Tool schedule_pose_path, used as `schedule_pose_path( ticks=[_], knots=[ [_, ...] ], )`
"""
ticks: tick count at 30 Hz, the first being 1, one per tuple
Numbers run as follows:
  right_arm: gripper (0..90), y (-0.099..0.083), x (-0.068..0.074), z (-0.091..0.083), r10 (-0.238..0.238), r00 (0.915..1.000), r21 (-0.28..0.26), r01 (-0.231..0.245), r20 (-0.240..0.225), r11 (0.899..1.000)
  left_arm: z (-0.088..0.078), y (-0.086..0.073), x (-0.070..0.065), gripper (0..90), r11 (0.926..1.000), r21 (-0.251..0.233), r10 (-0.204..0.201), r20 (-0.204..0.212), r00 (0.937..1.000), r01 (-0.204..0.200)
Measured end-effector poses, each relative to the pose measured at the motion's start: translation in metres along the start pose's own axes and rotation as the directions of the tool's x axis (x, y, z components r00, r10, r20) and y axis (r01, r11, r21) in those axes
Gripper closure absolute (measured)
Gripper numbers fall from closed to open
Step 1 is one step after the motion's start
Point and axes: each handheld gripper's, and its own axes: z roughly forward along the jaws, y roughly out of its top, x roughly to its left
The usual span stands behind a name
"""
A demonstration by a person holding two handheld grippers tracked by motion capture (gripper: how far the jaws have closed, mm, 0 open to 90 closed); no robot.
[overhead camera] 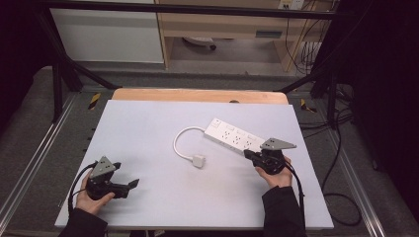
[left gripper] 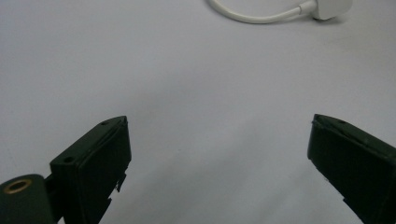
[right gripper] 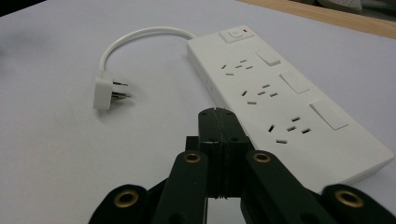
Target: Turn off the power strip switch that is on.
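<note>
A white power strip [overhead camera: 234, 136] lies right of the table's middle, with several sockets and a rocker switch [right gripper: 236, 33] at its far end. Its short cable [overhead camera: 179, 139] loops round to a white plug [overhead camera: 198, 161], which lies on its side with its pins showing [right gripper: 103, 92]. My right gripper [overhead camera: 248, 155] is shut with nothing in it, and its tip [right gripper: 218, 114] sits just beside the strip's near long edge [right gripper: 280, 93]. Near the front left corner, my left gripper [overhead camera: 130, 186] is open wide over bare table [left gripper: 219, 126]. The plug [left gripper: 331, 7] lies far ahead of it.
The grey table top [overhead camera: 148, 128] has a wooden strip [overhead camera: 197, 95] along its far edge. A black metal frame [overhead camera: 64, 64] stands around the table. Loose cables [overhead camera: 341, 148] lie on the floor to the right, and shelving stands behind.
</note>
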Motion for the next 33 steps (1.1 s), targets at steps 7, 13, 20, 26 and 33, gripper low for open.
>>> schedule_pose_path(
  ticks=[7,13,20,26,33],
  knots=[
    [90.0,0.005,-0.004,0.009,0.006,0.9999,0.004,-0.006,0.008,1.000,0.000,0.000,0.000,6.1,1.0000,0.002,-0.002,0.002,1.0000,0.002],
    [90.0,0.012,-0.007,0.015,0.005,0.9998,0.004,-0.005,0.018,1.000,0.000,-0.001,0.000,6.1,1.0000,0.003,-0.003,0.000,1.0000,0.003],
    [90.0,0.019,-0.010,0.021,0.003,0.9994,0.007,-0.003,0.034,1.000,0.000,-0.001,0.001,6.0,1.0000,0.003,-0.004,0.000,1.0000,0.004],
    [90.0,0.025,-0.015,0.028,0.010,0.9988,0.008,-0.011,0.049,1.000,0.000,-0.001,0.001,6.0,1.0000,0.002,-0.004,-0.002,1.0000,0.004],
    [90.0,0.032,-0.019,0.041,0.014,0.9983,0.008,-0.014,0.056,1.000,0.000,-0.001,0.001,6.0,1.0000,0.003,-0.005,-0.002,1.0000,0.005]
  ],
)
